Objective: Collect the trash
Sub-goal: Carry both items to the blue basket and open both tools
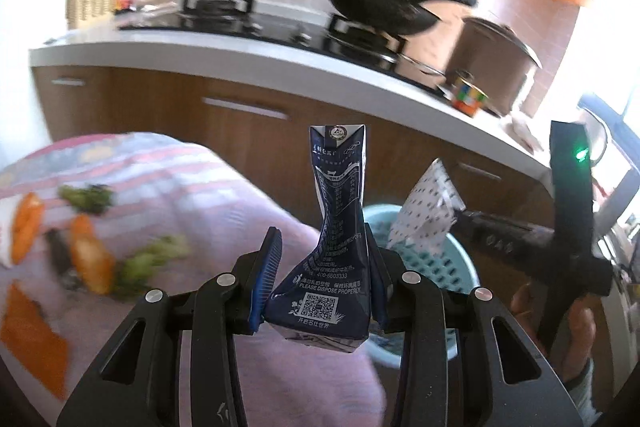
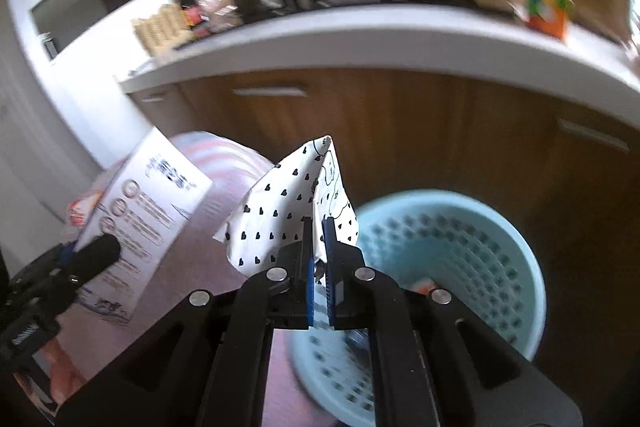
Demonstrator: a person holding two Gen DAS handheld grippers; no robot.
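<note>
My left gripper [image 1: 324, 247] is shut on a crushed dark blue milk carton [image 1: 334, 227], held upright above the pink table edge. The carton also shows in the right wrist view [image 2: 148, 211], white side facing. My right gripper [image 2: 318, 231] is shut on a crumpled white wrapper with black hearts [image 2: 288, 207], held above the light blue perforated trash basket [image 2: 480, 227]. The wrapper [image 1: 424, 215] and the basket [image 1: 432, 263] also show in the left wrist view, just right of the carton.
A pink striped tablecloth [image 1: 192, 187] carries orange peel [image 1: 90, 259] and green vegetable scraps [image 1: 86, 197]. Behind stand brown cabinets [image 1: 240, 123], a white counter [image 1: 248, 53] with a stove, a black wok [image 1: 380, 7], a pot [image 1: 492, 67] and a colourful cube [image 1: 468, 99].
</note>
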